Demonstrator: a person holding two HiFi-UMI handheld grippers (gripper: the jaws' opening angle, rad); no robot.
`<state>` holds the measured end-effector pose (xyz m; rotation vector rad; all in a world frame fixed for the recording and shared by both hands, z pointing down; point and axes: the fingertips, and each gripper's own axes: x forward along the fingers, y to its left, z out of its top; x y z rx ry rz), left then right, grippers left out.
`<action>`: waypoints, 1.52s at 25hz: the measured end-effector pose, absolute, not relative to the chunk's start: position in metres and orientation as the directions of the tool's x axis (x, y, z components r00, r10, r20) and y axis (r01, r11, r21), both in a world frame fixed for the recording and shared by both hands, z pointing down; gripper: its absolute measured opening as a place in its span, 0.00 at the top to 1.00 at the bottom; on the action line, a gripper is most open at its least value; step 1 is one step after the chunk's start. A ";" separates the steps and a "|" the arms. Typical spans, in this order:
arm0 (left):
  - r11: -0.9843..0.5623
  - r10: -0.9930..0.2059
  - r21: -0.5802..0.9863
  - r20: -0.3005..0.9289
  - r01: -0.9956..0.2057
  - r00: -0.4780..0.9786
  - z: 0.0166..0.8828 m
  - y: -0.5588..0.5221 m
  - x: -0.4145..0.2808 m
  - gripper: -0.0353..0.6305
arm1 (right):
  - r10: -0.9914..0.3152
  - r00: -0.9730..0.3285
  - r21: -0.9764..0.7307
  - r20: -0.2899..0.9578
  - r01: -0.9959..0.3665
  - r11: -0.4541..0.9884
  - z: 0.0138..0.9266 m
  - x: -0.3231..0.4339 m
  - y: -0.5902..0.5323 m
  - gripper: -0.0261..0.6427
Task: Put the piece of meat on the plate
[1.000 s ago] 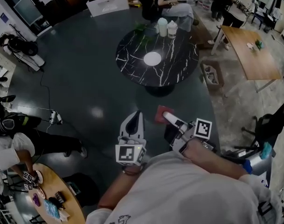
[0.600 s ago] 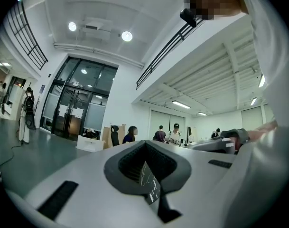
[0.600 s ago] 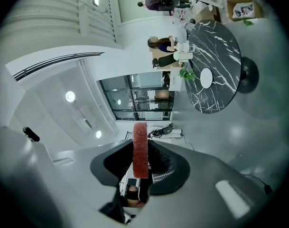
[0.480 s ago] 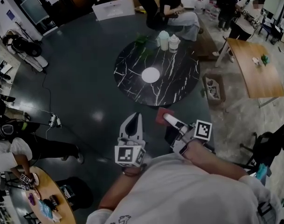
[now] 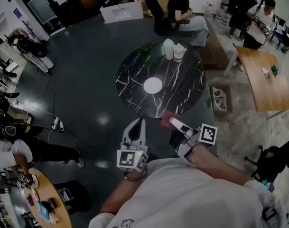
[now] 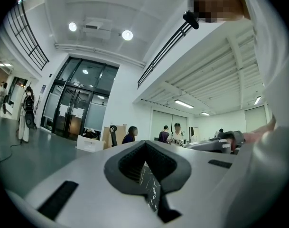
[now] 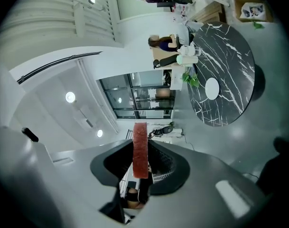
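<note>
Well, on the left my left gripper was clamped shut on nothing. Ahead, the plate lay bare on the table, well apart. Rightward, my right gripper pinched the meat by one end. The slab stood without drooping, so I judged it light and stiffish, safe held there.

Red meat, white plate, black table with white marble veins, glossy dark-grey floor
</note>
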<state>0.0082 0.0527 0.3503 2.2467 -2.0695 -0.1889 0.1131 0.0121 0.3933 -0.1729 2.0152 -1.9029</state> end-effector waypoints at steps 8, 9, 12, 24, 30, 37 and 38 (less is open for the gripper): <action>-0.122 -0.992 0.150 -0.043 -0.981 0.117 0.359 0.000 0.006 0.94 | -0.391 -0.907 -0.987 -0.157 0.135 0.084 0.401 0.120 -0.034 0.83; -0.125 -0.992 0.154 -0.041 -0.980 0.120 0.360 -0.009 0.005 0.94 | -0.398 -0.904 -0.987 -0.158 0.136 0.083 0.401 0.120 -0.041 0.83; -0.141 -0.990 0.164 -0.035 -0.976 0.137 0.362 -0.034 -0.001 0.94 | -0.419 -0.895 -0.988 -0.152 0.128 0.086 0.403 0.118 -0.059 0.83; -0.235 -0.972 0.164 -0.029 -0.958 0.233 0.374 -0.132 -0.074 0.94 | -0.493 -0.861 -0.992 -0.129 0.104 0.078 0.414 0.045 -0.146 0.83; -0.282 -0.959 0.162 -0.028 -0.946 0.282 0.375 -0.174 -0.128 0.94 | -0.522 -0.846 -0.993 -0.113 0.084 0.078 0.417 -0.012 -0.186 0.83; -0.324 -0.945 0.158 -0.024 -0.933 0.325 0.374 -0.211 -0.178 0.94 | -0.548 -0.832 -0.996 -0.086 0.059 0.066 0.423 -0.067 -0.220 0.83; -0.328 -0.944 0.160 -0.028 -0.931 0.328 0.374 -0.215 -0.183 0.94 | -0.551 -0.831 -0.997 -0.080 0.055 0.063 0.424 -0.071 -0.222 0.83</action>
